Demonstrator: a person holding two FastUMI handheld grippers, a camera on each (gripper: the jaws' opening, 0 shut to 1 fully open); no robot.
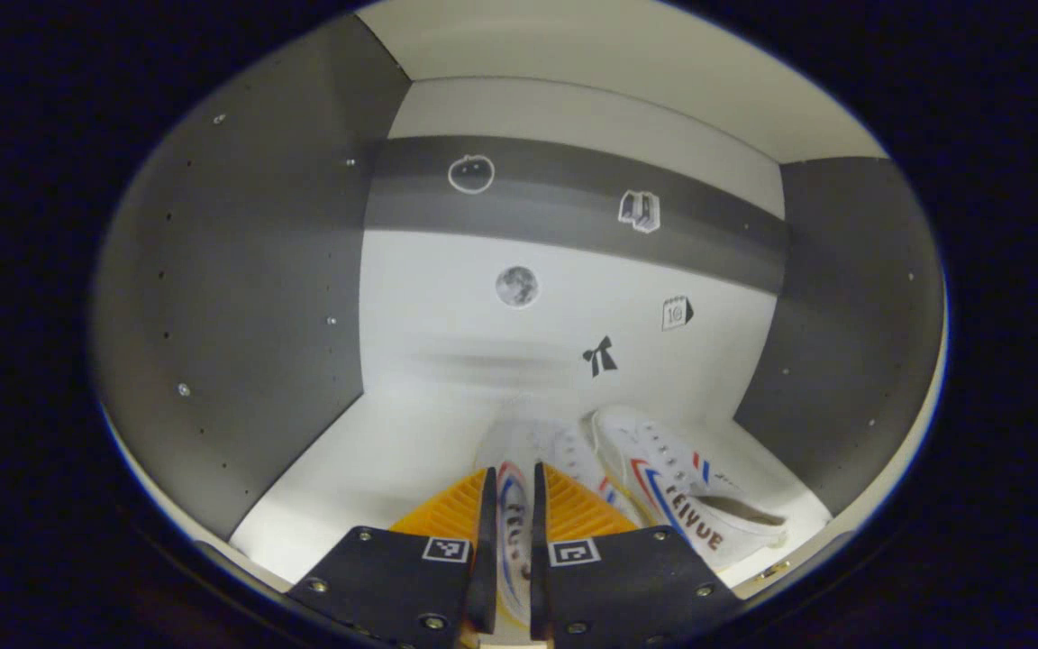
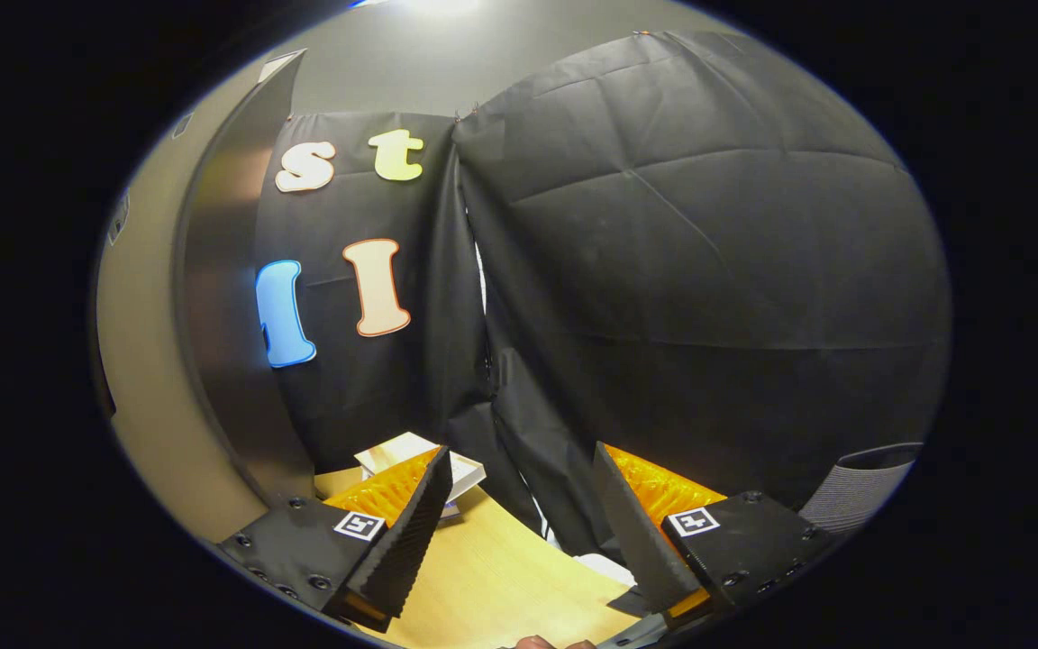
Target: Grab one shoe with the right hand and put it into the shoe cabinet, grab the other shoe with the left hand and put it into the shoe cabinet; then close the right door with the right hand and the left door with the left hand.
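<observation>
In the left gripper view I look into the shoe cabinet [image 1: 240, 297], with grey side walls and a white floor. My left gripper [image 1: 512, 523] is shut on a white shoe [image 1: 512, 541] with red and blue stripes, held just above the cabinet floor. A second matching white shoe [image 1: 681, 496] lies on the floor to the right, close beside the held one. In the right gripper view my right gripper [image 2: 519, 523] stands open with nothing between its fingers, over a wooden surface [image 2: 501, 577]. A grey cabinet door [image 2: 222, 297] stands at the left of that view.
Small stickers dot the cabinet's back wall [image 1: 564, 297]. In the right gripper view black cloth [image 2: 690, 270] hangs close ahead, a white box [image 2: 460, 473] lies on the wooden surface behind the left finger, and a grey ribbed thing [image 2: 861, 491] sits at the far right.
</observation>
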